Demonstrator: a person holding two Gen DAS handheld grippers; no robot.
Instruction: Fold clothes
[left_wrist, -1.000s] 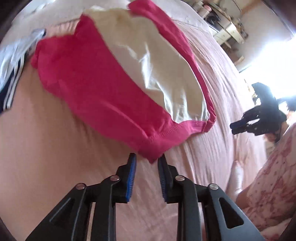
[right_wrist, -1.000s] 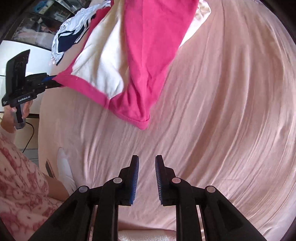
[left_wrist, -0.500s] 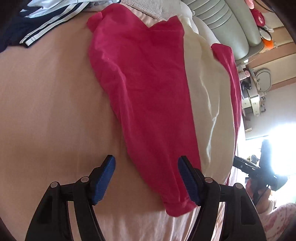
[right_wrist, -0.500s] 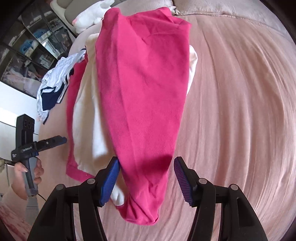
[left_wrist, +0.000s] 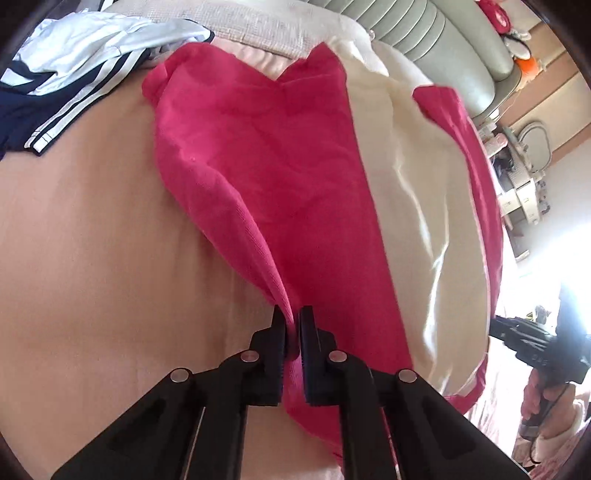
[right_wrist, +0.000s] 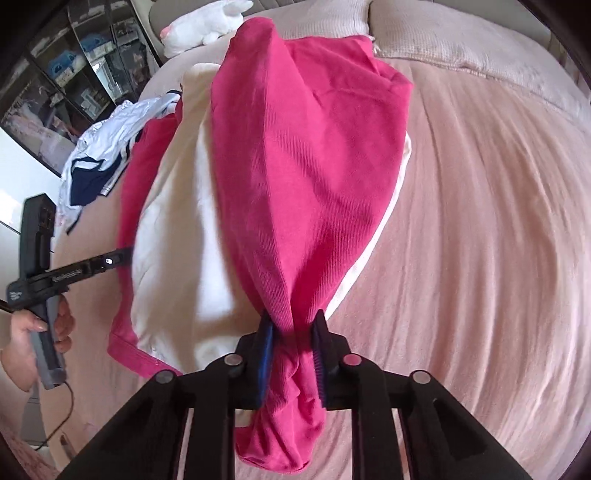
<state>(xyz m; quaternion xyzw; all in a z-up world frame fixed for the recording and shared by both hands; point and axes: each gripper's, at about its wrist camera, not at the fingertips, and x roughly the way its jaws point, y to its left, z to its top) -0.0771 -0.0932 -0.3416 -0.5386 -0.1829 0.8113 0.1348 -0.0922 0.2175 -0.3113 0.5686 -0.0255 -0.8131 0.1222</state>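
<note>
A pink-and-cream top (left_wrist: 417, 206) lies spread on the pink bed sheet (left_wrist: 92, 258). In the left wrist view my left gripper (left_wrist: 291, 314) is closing, its jaws pinching a ridge of the top's pink sleeve (left_wrist: 258, 166) near its lower end. In the right wrist view my right gripper (right_wrist: 293, 321) is closing on the other pink sleeve (right_wrist: 314, 166), which is bunched between the pads and hangs out below them. The cream body (right_wrist: 177, 229) lies left of that sleeve. Each gripper shows at the edge of the other's view: left gripper (right_wrist: 118, 256), right gripper (left_wrist: 498, 326).
A navy-and-white striped garment (left_wrist: 55, 103) lies crumpled at the far left of the bed. A white plush toy (right_wrist: 207, 22) and beige pillows (right_wrist: 461, 40) sit at the head. A padded headboard (left_wrist: 424, 33) and shelves (right_wrist: 55, 74) stand beyond. A hand (right_wrist: 26, 332) holds the left gripper.
Both grippers came down over the sleeves with jaws wide, then closed on them. The left now pinches one pink sleeve, the right the other, and both sleeves are drawn into ridges.
</note>
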